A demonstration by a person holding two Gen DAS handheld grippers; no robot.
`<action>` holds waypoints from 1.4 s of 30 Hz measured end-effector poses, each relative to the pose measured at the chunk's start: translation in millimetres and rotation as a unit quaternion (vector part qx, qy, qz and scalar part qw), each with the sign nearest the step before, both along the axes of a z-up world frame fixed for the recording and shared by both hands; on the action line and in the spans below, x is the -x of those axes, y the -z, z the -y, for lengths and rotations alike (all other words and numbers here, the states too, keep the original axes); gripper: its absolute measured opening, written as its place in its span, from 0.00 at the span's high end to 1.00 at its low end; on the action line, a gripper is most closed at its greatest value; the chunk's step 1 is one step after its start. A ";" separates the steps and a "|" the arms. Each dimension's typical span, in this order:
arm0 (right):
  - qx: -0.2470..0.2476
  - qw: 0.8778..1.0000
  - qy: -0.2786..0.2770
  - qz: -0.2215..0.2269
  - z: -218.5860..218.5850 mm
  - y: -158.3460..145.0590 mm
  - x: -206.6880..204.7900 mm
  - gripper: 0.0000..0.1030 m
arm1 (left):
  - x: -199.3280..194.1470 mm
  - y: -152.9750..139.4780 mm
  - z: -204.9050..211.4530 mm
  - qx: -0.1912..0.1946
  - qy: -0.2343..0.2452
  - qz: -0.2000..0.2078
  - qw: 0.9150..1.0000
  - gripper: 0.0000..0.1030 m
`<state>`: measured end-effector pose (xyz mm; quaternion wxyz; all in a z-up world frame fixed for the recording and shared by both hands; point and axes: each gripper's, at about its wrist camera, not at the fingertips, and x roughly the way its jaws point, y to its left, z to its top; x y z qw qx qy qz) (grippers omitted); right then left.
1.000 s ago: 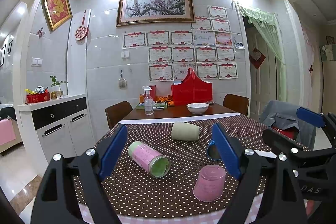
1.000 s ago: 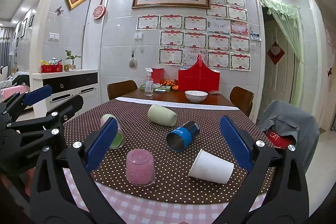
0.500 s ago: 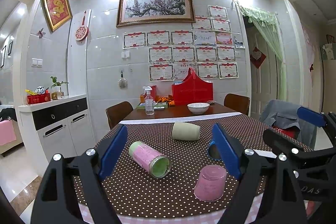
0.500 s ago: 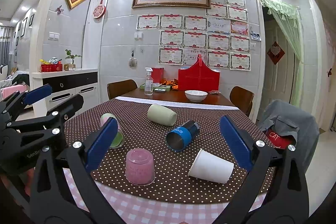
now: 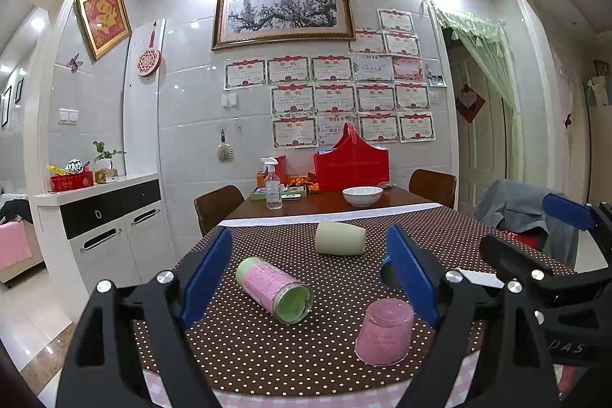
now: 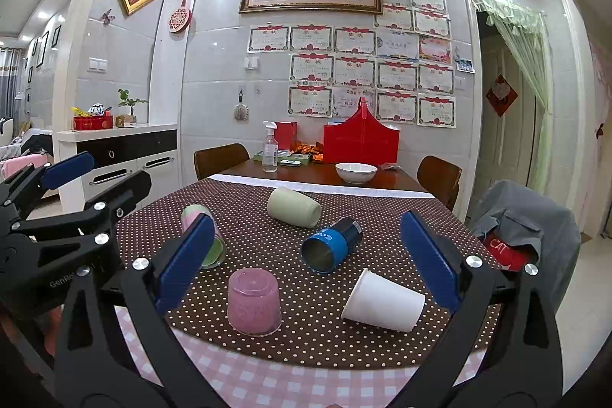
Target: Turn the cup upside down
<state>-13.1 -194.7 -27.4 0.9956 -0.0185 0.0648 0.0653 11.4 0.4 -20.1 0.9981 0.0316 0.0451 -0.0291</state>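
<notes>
A pink translucent cup (image 6: 253, 301) stands upside down near the table's front edge; it also shows in the left wrist view (image 5: 384, 331). A white paper cup (image 6: 382, 301), a blue metal cup (image 6: 331, 244), a pale green cup (image 6: 293, 207) and a pink-and-green cup (image 5: 274, 288) lie on their sides on the dotted cloth. My left gripper (image 5: 311, 278) is open and empty, held above the pink-and-green cup. My right gripper (image 6: 306, 260) is open and empty, above the front of the table.
The brown dotted tablecloth (image 6: 267, 228) lies over a pink checked one (image 6: 267, 381). Farther back stand a white bowl (image 6: 355, 172), a spray bottle (image 6: 270, 148) and a red box (image 6: 361, 140). Wooden chairs (image 6: 220, 159) flank the table. A chair with grey clothing (image 6: 524, 228) stands at the right.
</notes>
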 end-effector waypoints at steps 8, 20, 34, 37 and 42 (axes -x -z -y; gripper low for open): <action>0.001 1.000 0.000 0.000 -1.2 -0.4 0.0 0.07 | -0.1 -0.2 0.1 0.000 0.001 0.000 1.000 0.21; 0.001 1.000 -0.001 -0.001 0.4 0.5 -0.6 0.07 | -0.8 0.5 -1.2 -0.001 0.000 0.000 1.000 0.21; 0.001 1.000 0.000 -0.003 5.4 4.2 0.4 0.07 | -1.2 0.2 -1.4 -0.002 0.001 0.000 1.000 0.21; 0.001 1.000 0.000 -0.003 5.3 4.1 0.3 0.07 | -1.5 0.2 -1.5 -0.002 0.001 0.000 1.000 0.21; 0.001 1.000 0.000 -0.003 6.5 5.7 -0.5 0.07 | -1.6 -0.2 -1.6 -0.002 0.001 0.000 1.000 0.21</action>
